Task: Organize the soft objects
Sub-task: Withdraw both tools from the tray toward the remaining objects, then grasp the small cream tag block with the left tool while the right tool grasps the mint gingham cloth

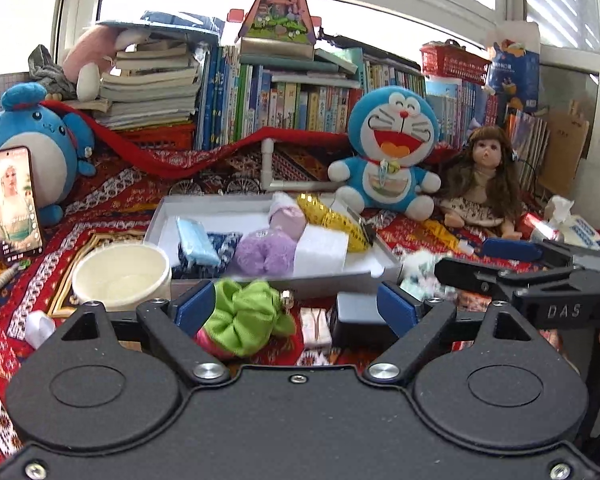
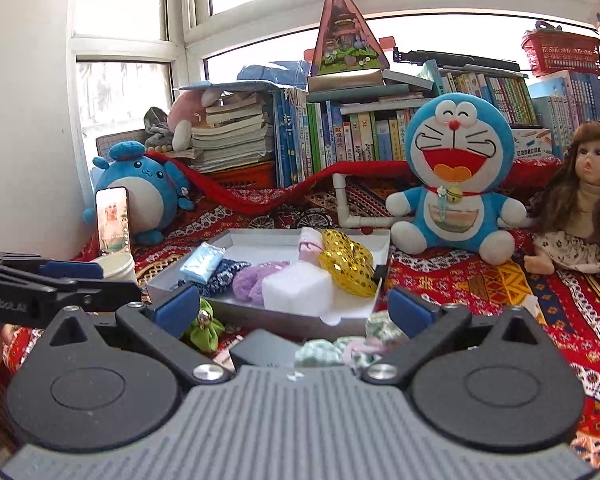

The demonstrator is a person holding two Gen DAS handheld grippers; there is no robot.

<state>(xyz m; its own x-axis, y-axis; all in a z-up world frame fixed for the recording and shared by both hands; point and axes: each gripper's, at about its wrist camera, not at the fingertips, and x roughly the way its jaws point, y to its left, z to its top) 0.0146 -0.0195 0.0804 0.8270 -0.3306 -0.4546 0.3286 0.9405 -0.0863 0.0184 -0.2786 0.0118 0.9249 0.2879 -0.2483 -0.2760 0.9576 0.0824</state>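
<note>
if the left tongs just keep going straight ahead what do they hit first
Probably the green scrunchie, which lies between the open left tongs toward the left finger, with a dark box beside it. Beyond them stands the near wall of the grey tray. Depth is hard to judge through the fisheye.

Matt black plastic gripper [image 1: 296,306] bodies, satin green scrunchie [image 1: 246,316], fuzzy purple plush [image 1: 266,250], shiny gold sequinned cloth [image 2: 348,264] (highlights seen), woven patterned rug [image 2: 500,280], matt cardboard tray [image 2: 284,236]
</note>
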